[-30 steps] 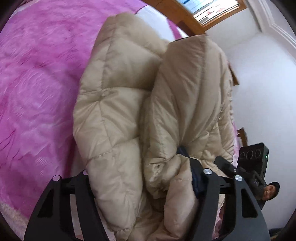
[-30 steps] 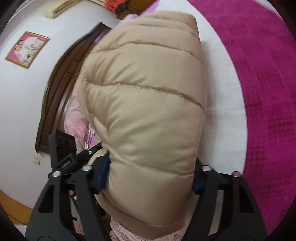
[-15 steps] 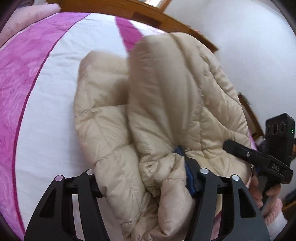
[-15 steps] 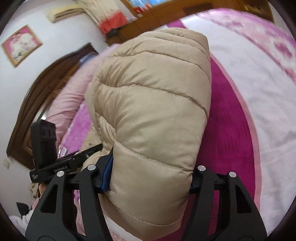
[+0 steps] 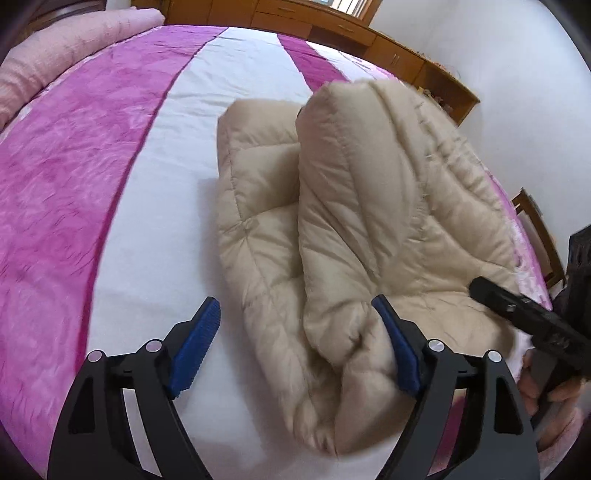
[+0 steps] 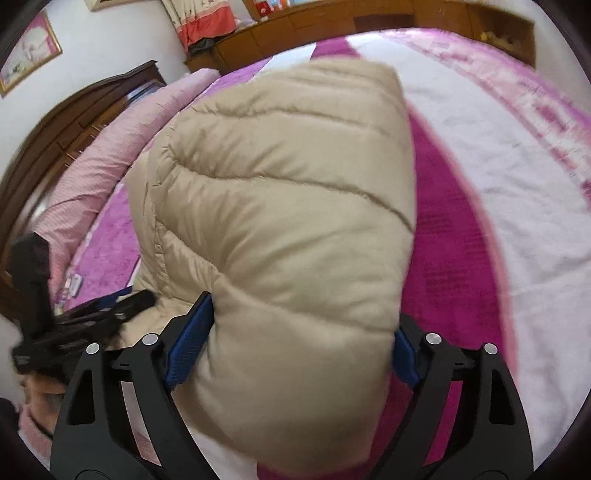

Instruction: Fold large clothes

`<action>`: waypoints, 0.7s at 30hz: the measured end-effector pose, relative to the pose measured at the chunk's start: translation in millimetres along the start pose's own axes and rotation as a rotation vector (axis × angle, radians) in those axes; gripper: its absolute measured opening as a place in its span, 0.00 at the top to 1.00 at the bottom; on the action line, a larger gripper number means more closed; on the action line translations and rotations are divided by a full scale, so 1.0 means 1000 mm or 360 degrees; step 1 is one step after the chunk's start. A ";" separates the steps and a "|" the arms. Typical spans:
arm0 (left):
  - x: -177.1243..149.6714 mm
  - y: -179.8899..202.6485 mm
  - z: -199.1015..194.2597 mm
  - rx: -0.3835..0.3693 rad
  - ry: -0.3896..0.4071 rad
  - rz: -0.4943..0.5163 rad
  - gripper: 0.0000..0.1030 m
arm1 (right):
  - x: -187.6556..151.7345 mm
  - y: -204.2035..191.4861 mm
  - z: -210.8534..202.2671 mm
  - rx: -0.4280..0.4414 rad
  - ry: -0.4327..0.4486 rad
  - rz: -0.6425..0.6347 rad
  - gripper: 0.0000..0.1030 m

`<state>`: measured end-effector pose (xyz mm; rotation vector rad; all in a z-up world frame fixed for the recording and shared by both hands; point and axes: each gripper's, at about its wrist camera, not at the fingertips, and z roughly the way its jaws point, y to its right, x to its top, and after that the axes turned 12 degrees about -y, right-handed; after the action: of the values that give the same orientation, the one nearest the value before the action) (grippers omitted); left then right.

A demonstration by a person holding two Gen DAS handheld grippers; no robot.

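Spreading just then, the left gripper [image 5: 297, 349] stood wide, its left pad clear of the beige puffer jacket [image 5: 354, 221], its right pad against a fold; the right gripper [image 6: 297, 345], also just widened, bracketed the bundle loosely; the folded jacket lay on the striped bedspread [image 5: 92, 177], pink bolster [image 6: 110, 155] beyond

Bare white and magenta bedspread [image 5: 155, 206] lies open left of the folded beige puffer jacket [image 5: 369, 221]; clear passage there. Pink rolled quilt [image 5: 62, 55] bounds the far left edge. Right side crowded: other gripper [image 5: 517, 306] beside jacket. Wooden cabinets [image 5: 369, 33] behind bed.
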<state>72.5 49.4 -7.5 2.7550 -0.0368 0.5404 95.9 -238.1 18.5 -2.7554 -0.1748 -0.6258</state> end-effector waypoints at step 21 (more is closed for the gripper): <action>-0.069 0.050 -0.027 0.0430 0.0019 0.0080 0.05 | -0.096 -0.029 -0.035 -0.0352 0.0003 0.0020 0.04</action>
<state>-6.2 8.9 6.1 3.0202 -0.0321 0.6156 -9.6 -227.0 14.5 -2.9649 -0.0923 -0.6817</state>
